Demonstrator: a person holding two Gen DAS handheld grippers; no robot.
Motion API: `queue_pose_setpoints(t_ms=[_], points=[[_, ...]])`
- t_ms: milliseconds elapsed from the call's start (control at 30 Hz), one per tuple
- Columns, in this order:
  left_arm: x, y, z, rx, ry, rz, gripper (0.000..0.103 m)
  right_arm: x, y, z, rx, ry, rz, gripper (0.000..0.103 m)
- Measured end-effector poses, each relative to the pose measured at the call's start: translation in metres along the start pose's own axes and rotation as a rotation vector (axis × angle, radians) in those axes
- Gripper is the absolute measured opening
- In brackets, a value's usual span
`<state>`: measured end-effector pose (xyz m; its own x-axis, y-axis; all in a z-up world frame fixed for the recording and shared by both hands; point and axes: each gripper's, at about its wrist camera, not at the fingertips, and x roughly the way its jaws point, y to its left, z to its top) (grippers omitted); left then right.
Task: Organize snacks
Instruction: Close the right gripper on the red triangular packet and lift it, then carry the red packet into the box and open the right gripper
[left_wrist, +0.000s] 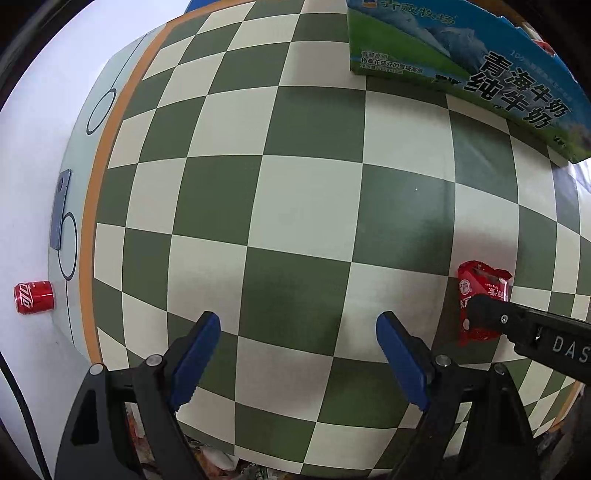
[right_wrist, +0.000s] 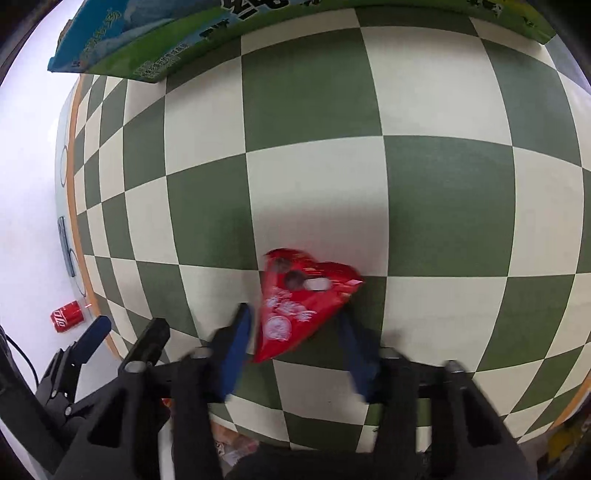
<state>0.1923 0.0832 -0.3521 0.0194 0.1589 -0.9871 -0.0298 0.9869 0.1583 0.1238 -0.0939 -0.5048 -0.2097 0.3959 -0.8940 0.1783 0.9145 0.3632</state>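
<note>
A red snack packet (right_wrist: 295, 306) lies on the green-and-cream checkered cloth (right_wrist: 314, 166). My right gripper (right_wrist: 293, 314) is shut on it: the blue pads (right_wrist: 236, 343) press its two sides and the packet stands tilted between them. In the left wrist view the same red packet (left_wrist: 480, 284) shows at the right, with a black right finger (left_wrist: 491, 317) across it. My left gripper (left_wrist: 297, 321) hangs open over bare cloth to the left of the packet, with nothing between its blue pads (left_wrist: 199, 354). It also shows in the right wrist view as the left gripper (right_wrist: 129, 326).
A blue-and-green milk carton box (left_wrist: 480, 74) stands at the far edge of the cloth, also seen as the box (right_wrist: 147, 48). A red cola can (left_wrist: 33, 297) and a grey phone (left_wrist: 61, 210) lie left of the cloth. More snack wrappers (left_wrist: 214, 458) peek out below the near edge.
</note>
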Motion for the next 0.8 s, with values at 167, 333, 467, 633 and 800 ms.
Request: queue_pose_setpoints(t_ms=[167,333,467,633,800], points=[[0.0,-0.001,0.001,0.002,0.004,-0.011,0.087,-0.002,-0.001,-0.004,-0.016,-0.011,0.008,0.036],[-0.008,-0.008,0.005,0.019,-0.009,-0.027,0.087,-0.012,-0.003,-0.007,-0.027,-0.041,0.026,0.035],[-0.022,-0.016,0.011,0.04,-0.026,-0.072,0.087,-0.027,0.0,-0.009,-0.045,-0.08,0.04,0.034],[-0.059,-0.029,0.025,0.068,-0.088,-0.133,0.087,-0.067,-0.001,-0.01,-0.062,-0.146,0.083,0.034],[-0.111,-0.039,0.052,0.077,-0.171,-0.219,0.087,-0.121,0.005,-0.009,-0.092,-0.232,0.136,0.034]])
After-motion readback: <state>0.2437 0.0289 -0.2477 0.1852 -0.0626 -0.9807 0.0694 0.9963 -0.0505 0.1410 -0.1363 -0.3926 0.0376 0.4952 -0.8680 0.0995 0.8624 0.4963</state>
